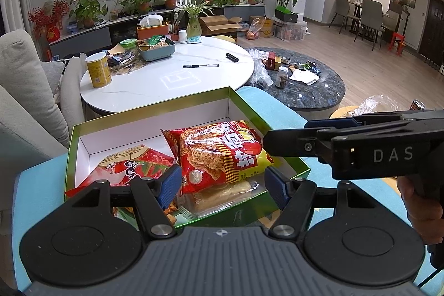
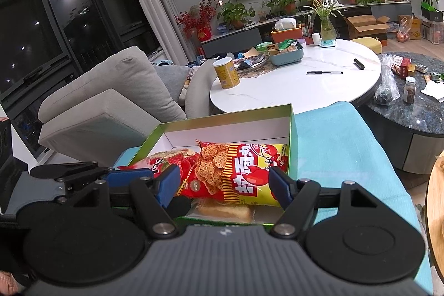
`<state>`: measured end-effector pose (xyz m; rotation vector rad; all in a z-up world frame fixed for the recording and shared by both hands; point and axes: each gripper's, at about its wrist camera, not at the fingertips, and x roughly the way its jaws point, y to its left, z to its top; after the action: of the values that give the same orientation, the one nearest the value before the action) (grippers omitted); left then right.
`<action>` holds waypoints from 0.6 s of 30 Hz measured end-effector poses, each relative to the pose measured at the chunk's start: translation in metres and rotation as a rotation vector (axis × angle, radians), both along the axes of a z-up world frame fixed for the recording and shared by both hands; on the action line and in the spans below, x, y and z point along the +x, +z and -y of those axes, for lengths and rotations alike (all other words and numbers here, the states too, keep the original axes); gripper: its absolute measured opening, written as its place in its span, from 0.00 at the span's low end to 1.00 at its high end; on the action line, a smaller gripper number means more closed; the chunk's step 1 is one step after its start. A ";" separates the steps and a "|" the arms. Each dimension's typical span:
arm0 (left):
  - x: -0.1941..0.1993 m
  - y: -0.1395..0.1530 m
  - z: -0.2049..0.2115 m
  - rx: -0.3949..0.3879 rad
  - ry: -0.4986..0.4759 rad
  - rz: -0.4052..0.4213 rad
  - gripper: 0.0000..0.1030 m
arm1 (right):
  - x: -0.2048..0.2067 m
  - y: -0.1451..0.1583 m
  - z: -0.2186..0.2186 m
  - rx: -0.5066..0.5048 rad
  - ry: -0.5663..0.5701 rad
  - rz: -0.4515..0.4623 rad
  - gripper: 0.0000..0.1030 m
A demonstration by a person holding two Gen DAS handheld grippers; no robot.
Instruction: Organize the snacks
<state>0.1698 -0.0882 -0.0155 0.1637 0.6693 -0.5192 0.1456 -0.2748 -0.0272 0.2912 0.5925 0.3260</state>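
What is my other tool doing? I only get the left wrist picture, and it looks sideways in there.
Observer: The right tool is open. In its own camera the two blue pads stand wide apart, with the yellow-and-red noodle bag between them.
Operator: What is past the sofa on the left? My picture stops there.
Observer: Beyond the sofa there are tall dark windows. It is night outside, with small lights showing in the glass.
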 end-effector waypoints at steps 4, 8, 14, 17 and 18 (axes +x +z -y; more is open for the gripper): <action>0.000 0.000 0.000 0.001 0.001 0.000 0.61 | -0.004 0.000 -0.003 0.000 0.004 0.003 0.68; -0.001 0.001 0.000 0.001 0.002 0.001 0.62 | -0.004 0.000 -0.003 0.000 0.004 0.003 0.68; -0.001 0.001 0.000 0.001 0.002 0.002 0.62 | -0.008 0.002 -0.004 0.002 0.007 0.004 0.68; -0.001 0.001 0.000 0.002 0.002 0.002 0.62 | -0.010 0.003 -0.002 0.003 0.010 0.005 0.68; -0.001 0.001 0.000 0.002 0.002 0.002 0.62 | -0.011 0.004 -0.002 0.003 0.011 0.005 0.68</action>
<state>0.1685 -0.0877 -0.0142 0.1654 0.6679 -0.5161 0.1344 -0.2724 -0.0237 0.2897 0.5890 0.3376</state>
